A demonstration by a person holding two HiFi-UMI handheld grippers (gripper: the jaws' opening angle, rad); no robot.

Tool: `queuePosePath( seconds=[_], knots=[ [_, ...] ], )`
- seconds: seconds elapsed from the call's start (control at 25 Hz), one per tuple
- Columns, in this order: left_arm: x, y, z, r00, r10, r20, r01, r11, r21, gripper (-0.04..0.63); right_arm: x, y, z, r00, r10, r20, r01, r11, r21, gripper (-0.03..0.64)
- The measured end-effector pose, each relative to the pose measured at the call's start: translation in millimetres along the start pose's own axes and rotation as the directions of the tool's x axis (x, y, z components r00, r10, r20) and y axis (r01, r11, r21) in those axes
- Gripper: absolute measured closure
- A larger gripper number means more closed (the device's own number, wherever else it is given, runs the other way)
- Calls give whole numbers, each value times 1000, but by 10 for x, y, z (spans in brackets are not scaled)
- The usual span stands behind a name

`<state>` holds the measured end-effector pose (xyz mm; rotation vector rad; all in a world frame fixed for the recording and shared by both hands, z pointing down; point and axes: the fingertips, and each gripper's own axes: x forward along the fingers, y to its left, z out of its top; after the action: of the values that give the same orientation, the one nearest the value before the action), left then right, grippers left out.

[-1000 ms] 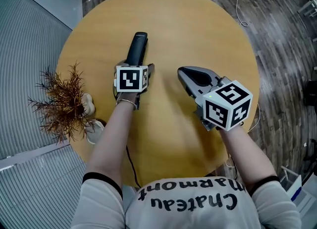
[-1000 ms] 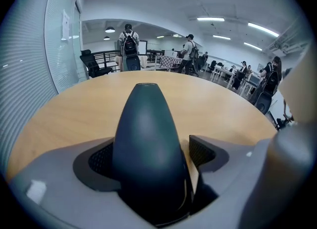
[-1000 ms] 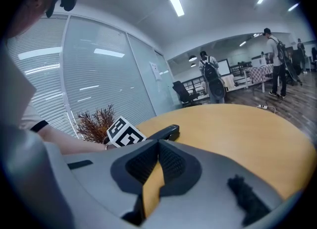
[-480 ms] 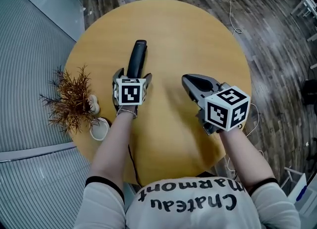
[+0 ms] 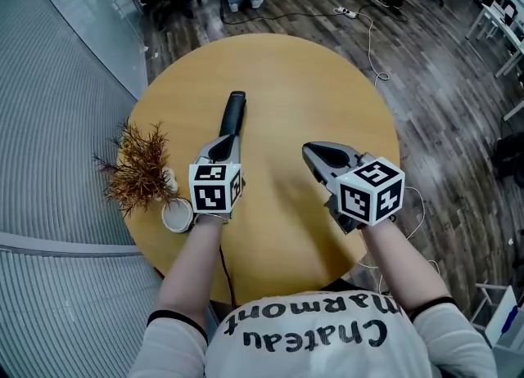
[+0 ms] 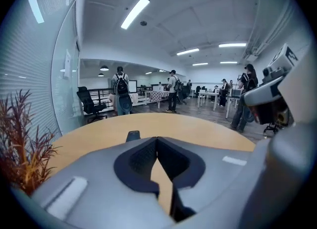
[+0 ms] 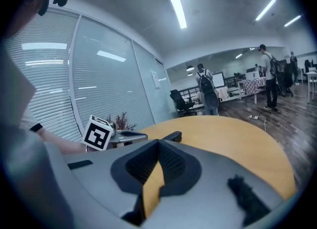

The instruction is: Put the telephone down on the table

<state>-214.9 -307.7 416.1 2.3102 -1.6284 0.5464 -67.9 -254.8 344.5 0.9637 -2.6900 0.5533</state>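
The black telephone handset lies flat on the round wooden table, pointing away from me. My left gripper sits just behind the handset's near end. Its jaws are closing to shut and nothing is between them. In the left gripper view the handset's end shows on the table beyond the gripper. My right gripper hovers to the right, shut and empty. In the right gripper view the handset and the left gripper's marker cube show beyond the right gripper.
A dried reddish plant with a white pot stands at the table's left edge, close to my left hand. Wooden floor with a cable surrounds the table. People and office chairs are far behind.
My left gripper has drawn back off the handset toward me and its jaws have gone from open to shut. The handset stays on the table. The right gripper has barely moved.
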Motion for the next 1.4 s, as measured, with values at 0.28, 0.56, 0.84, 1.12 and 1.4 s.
queuePosePath(
  seconds=[0.28,0.56,0.84,1.12,1.4],
  knots=[
    [-858,-850,5,991,-85,104,95,990,-100,586,-520,36,-82,996,43,77,-38,998,-59,601],
    [-1431,-1621,-113,972,-60,228,113,967,-228,586,-986,-74,-327,991,121,64,-118,992,-53,601],
    [-1721,-2209,-204,969,43,244,32,955,-296,586,-1496,-70,-490,980,201,11,-198,973,-118,603],
    [-1930,-2637,-161,958,114,262,-27,949,-313,586,-1898,-98,-534,967,256,9,-252,958,-140,603],
    [-1983,-2763,-189,953,144,266,-55,948,-315,586,-1995,-140,-555,960,277,27,-271,952,-142,603]
  ],
)
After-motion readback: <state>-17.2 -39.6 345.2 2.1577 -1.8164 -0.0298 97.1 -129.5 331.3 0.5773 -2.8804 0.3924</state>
